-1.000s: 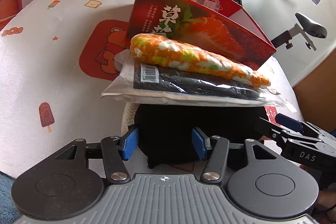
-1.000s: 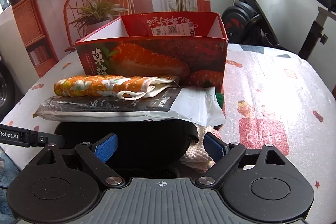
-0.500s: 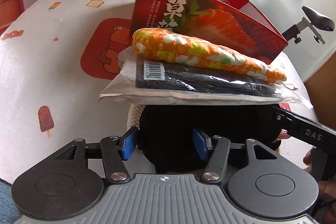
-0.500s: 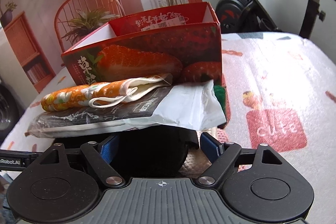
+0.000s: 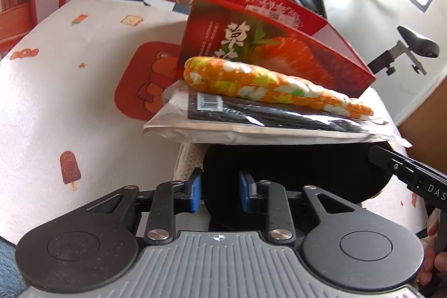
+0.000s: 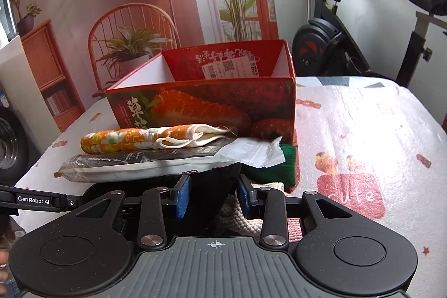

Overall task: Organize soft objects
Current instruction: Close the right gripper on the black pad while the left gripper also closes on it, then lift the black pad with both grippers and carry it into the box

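Observation:
A black soft pad [image 5: 293,175] carries a stack: a clear plastic bag with a dark item [image 5: 223,130] and, on top, an orange floral cloth roll [image 5: 251,83]. My left gripper [image 5: 220,190] is closing on the pad's near left edge, and its blue pads touch the black fabric. The right gripper [image 6: 214,196] is closing on the same black pad [image 6: 206,186] at its other end, with fabric bunched between its pads. The bag [image 6: 139,166] and roll [image 6: 117,141] lie just above it. The pad's underside is hidden.
A red strawberry-print box [image 6: 195,102] stands open-topped right behind the stack. A cream knitted piece [image 6: 240,219] and a green cloth [image 6: 287,161] lie under and beside the pad. The printed tablecloth [image 5: 69,102] spreads to the left. An exercise bike [image 6: 335,46] stands beyond the table.
Both grippers' jaws narrowed onto the black pad. The right wrist view rose, now looking over the box's rim. The stack kept its order.

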A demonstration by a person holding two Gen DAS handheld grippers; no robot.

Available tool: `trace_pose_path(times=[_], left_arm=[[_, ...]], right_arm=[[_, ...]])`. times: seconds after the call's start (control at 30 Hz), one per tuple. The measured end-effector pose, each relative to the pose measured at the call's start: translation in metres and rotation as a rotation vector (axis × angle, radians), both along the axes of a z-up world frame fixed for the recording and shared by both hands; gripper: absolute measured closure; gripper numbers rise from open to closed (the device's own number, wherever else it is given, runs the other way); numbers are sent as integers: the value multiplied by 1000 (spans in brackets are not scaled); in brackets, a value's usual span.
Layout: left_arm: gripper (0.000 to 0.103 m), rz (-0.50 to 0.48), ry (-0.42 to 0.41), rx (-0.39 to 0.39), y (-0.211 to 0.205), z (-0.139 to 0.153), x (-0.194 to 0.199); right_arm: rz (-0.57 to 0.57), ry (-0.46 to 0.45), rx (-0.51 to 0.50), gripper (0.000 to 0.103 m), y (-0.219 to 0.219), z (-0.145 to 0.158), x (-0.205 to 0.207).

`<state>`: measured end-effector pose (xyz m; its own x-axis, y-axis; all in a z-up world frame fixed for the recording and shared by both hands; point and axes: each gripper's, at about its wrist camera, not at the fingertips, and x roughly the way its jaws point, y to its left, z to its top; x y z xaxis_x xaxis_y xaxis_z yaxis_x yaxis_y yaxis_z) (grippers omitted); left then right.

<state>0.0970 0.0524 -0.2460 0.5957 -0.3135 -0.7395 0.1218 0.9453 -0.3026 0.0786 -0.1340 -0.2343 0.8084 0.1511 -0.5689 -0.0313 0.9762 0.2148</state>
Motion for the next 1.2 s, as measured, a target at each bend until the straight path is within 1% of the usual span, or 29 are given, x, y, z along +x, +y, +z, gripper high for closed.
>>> trace_pose_path(times=[0.03, 0.13, 0.27, 0.33, 0.47, 0.53, 0.63, 0.7, 0.8, 0.97, 1.03, 1.13, 1.2], left_arm=[[75, -7, -5, 1, -1, 1, -1], [75, -22, -11, 7, -6, 3, -1], [73, -37, 8, 13, -9, -1, 0], [70, -43, 22, 17, -10, -4, 1], [71, -44, 16, 17, -10, -4, 2], [81, -41, -8, 15, -9, 0, 0], [87, -36, -52, 9, -6, 8, -4], [88, -36, -90, 10, -5, 16, -8], [89, -35, -141, 35, -7, 25, -16], [90, -27, -194, 52, -9, 37, -24], [90, -34, -233, 58, -10, 47, -30], [90, -47, -309, 73, -12, 63, -39], [90, -50, -363, 60, -8, 78, -45]], right_arm=[[4, -7, -4, 72, 0, 1, -2], [34, -15, -13, 78, 4, 4, -4], [51, -15, -31, 85, 9, 2, -2], [39, -3, -35, 86, 8, -1, 0], [23, 18, -28, 87, 5, -4, 3], [25, 18, -33, 88, 6, -3, 3], [27, 14, -32, 88, 6, 0, 0], [24, 9, -22, 88, 4, 3, -2], [28, 2, -1, 86, 1, 7, -5], [40, -8, 8, 86, 0, 13, -11], [52, -30, 8, 87, 1, 19, -15], [63, -88, -5, 87, 4, 32, -25], [63, -143, -20, 88, 5, 46, -33]])
